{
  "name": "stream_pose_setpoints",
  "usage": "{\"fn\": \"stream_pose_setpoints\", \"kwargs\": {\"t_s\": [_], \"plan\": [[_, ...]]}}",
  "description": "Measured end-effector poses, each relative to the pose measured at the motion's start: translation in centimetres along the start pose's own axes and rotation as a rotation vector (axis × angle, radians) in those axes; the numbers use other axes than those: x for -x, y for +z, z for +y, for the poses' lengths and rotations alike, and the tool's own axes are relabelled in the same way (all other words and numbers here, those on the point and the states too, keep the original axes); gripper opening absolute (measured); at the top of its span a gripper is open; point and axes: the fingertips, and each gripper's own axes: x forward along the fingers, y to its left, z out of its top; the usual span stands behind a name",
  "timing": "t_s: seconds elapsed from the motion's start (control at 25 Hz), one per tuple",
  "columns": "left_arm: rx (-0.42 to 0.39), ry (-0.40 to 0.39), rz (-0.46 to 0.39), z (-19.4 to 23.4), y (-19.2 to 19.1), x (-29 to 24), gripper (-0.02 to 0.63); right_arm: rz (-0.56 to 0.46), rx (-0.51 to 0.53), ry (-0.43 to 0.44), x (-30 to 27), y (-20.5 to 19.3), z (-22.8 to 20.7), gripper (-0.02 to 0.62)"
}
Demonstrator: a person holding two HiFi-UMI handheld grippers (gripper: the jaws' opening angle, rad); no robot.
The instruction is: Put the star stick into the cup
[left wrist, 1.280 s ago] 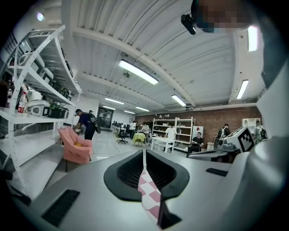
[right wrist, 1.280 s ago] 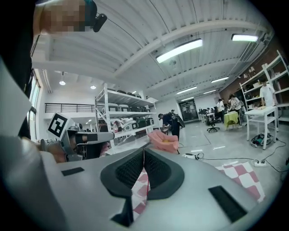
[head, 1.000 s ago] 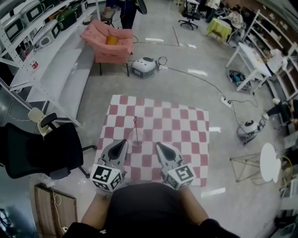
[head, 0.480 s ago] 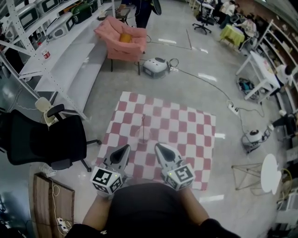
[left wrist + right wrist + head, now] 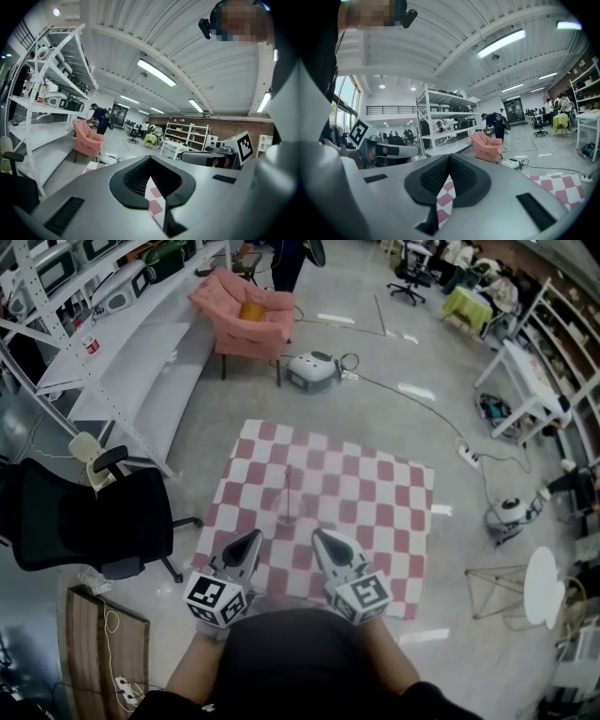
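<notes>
A thin star stick [image 5: 287, 486] stands upright in a small clear cup [image 5: 287, 516] on the red-and-white checkered cloth [image 5: 375, 512]. My left gripper [image 5: 249, 542] and right gripper [image 5: 321, 540] are held side by side close to my body, at the cloth's near edge. Both are short of the cup, one on each side of it. In the left gripper view the left gripper [image 5: 150, 163] has its jaws shut with nothing between them. The right gripper [image 5: 449, 160] looks the same in its own view. Both point out over the cloth toward the room.
A black office chair [image 5: 89, 526] stands left of the cloth. A pink armchair [image 5: 242, 322] and a white machine [image 5: 311, 371] with a cable lie beyond it. White shelving [image 5: 66, 334] runs along the left. A round white table [image 5: 544, 589] is at the right.
The head view has shifted a little over the room. Both grippers stay shut near my body, and the stick stays upright in the cup.
</notes>
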Motion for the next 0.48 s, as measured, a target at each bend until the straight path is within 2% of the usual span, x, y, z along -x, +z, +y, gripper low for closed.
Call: {"fn": "stream_pose_setpoints", "kwargs": {"t_s": [0.48], "plan": [[0.005, -0.028, 0.033, 0.13, -0.74, -0.54, 0.041, 0.003, -0.007, -0.041, 0.41, -0.19, -0.35, 0.016]]}}
